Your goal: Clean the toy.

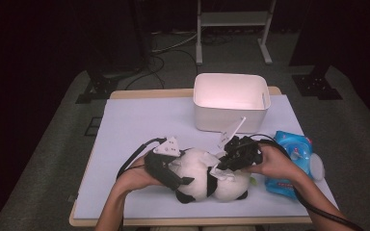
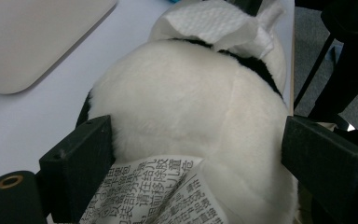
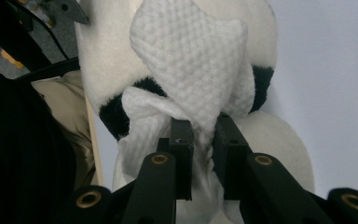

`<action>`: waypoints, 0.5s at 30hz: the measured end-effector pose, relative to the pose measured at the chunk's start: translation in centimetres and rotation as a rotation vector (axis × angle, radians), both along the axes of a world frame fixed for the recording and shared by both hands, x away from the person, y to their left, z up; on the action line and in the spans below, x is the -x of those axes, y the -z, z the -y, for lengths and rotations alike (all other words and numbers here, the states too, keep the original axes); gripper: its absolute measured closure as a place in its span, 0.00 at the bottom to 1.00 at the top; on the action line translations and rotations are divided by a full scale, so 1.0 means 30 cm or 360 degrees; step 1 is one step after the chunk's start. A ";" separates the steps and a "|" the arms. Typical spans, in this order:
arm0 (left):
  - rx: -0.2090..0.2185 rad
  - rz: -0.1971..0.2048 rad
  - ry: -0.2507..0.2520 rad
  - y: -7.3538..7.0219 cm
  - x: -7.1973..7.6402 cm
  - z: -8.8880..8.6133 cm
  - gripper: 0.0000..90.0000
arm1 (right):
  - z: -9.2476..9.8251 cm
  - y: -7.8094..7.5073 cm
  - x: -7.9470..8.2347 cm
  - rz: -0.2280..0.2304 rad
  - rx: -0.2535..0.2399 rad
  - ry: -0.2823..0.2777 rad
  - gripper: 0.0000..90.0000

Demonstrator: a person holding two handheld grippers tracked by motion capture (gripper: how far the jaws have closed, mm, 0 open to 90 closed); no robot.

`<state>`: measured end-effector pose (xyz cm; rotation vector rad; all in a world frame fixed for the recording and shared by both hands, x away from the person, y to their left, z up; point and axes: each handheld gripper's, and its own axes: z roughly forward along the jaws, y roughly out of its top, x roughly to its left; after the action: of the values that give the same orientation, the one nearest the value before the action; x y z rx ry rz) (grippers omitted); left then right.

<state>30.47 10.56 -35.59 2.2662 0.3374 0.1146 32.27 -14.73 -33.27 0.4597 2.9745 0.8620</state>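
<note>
Plush fills the middle of the scene: a rounded panda toy [image 1: 207,180], white pile with black patches, lies on the pale sheet of the table [image 1: 125,130], near the person's edge and in front of the white bin [image 1: 231,102]. The bin is a smooth, round-cornered plastic tub standing behind the panda toy, well apart from it. To the right of the panda toy lies a blue wipes pack [image 1: 291,154], glossy and crinkled, partly behind the right hand [image 1: 274,163].

In the high view the left gripper [image 1: 171,168] lies against the panda toy's left end and the right gripper [image 1: 236,156] sits over its top. The left gripper view looks along that gripper [image 2: 196,154]: its black block jaws stand wide on either side of the toy's furry white body and press into the pile, with a printed paper label [image 2: 154,191] curling up between them. The right gripper view brings close a white wipe [image 3: 191,65], an embossed, dimpled sheet, bunched and folded against the panda toy's black-and-white fur. There the right gripper [image 3: 204,140] has its jaws drawn near together, pinching the gathered lower part of the wipe between the pads. In the high view the wipe [image 1: 220,169] is a small pale scrap at the jaws.
</note>
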 end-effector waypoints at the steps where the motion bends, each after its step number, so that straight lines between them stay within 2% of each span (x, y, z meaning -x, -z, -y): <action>1: -0.0012 0.0006 0.0008 0.004 0.004 0.003 0.14 | 0.004 0.002 0.000 0.0004 -0.0008 -0.0009 0.88; 4: -0.0034 0.0028 0.0040 0.007 0.020 0.015 0.15 | 0.023 0.005 0.007 -0.0009 -0.0031 -0.0005 0.88; 7: -0.0049 0.0047 0.0044 0.005 0.026 0.027 0.16 | 0.047 -0.001 0.013 0.0015 -0.0060 0.0015 0.87; 10: -0.0048 0.0043 0.0044 0.007 0.027 0.026 0.16 | 0.094 -0.003 0.019 0.0024 -0.0103 0.0073 0.87; 15: -0.0045 0.0037 0.0043 0.008 0.024 0.023 0.16 | 0.190 0.017 0.015 -0.0013 -0.0138 0.0173 0.87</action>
<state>29.75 9.88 -35.83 2.2948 0.2947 0.1325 31.83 -20.44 -33.77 0.6227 2.8960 0.9831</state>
